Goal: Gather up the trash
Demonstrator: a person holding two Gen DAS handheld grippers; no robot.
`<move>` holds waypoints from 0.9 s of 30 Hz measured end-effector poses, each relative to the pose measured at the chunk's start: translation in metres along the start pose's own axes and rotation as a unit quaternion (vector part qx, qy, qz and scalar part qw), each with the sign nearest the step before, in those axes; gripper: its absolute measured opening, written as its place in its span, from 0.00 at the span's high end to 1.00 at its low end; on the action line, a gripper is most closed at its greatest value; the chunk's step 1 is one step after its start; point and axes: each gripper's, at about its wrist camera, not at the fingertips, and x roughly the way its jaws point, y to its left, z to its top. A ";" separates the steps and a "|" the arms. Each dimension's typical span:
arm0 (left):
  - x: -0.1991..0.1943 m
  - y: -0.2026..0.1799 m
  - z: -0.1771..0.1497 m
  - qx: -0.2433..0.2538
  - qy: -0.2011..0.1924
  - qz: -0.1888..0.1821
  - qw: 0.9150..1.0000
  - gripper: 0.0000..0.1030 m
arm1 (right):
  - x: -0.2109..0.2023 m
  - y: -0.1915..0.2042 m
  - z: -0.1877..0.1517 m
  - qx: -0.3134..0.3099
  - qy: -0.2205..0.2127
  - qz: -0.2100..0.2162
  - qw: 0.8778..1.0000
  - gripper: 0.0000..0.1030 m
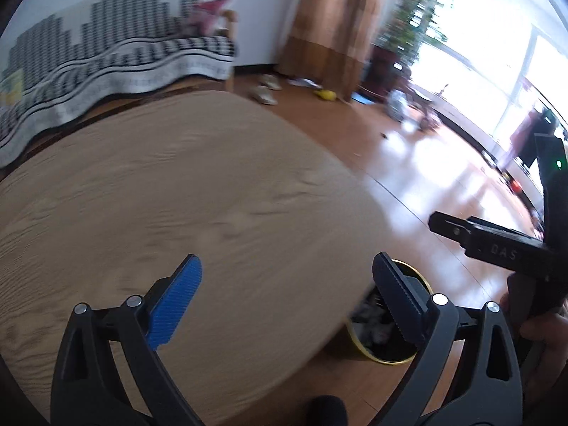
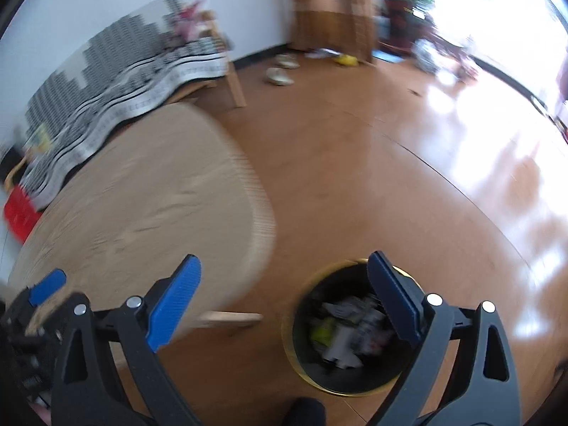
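My left gripper (image 1: 287, 261) is open above a round wooden table (image 1: 177, 195), with nothing between its blue pads. A black bin with a gold rim (image 1: 390, 361) stands on the floor below the table edge, partly hidden by the right finger. In the right wrist view my right gripper (image 2: 284, 259) is open over the floor, nothing in it. The bin (image 2: 321, 289) lies just under its right finger and holds crumpled trash (image 2: 344, 330). The right gripper's black body (image 1: 490, 245) shows at the right of the left wrist view. The left gripper's blue pad (image 2: 48, 287) shows at the far left.
A bench with a black-and-white patterned cover (image 1: 106, 60) stands behind the table. Shoes (image 2: 280, 74) and a yellow item (image 2: 346, 59) lie on the wooden floor near a brown curtain (image 1: 337, 17). Plants and bright windows are at the far right. A red object (image 2: 17, 213) sits at the left.
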 end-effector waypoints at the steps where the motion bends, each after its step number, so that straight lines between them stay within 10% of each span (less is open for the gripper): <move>1: -0.013 0.025 0.001 -0.017 -0.008 0.019 1.000 0.09 | 0.002 0.017 0.002 -0.013 0.001 0.008 1.000 0.11; 16: -0.165 0.283 -0.064 -0.174 -0.053 0.229 0.956 0.09 | 0.027 0.320 -0.029 -0.233 0.021 0.134 0.963 0.11; 27: -0.198 0.357 -0.104 -0.189 -0.050 0.283 0.939 0.09 | 0.045 0.388 -0.058 -0.274 0.033 0.141 0.951 0.11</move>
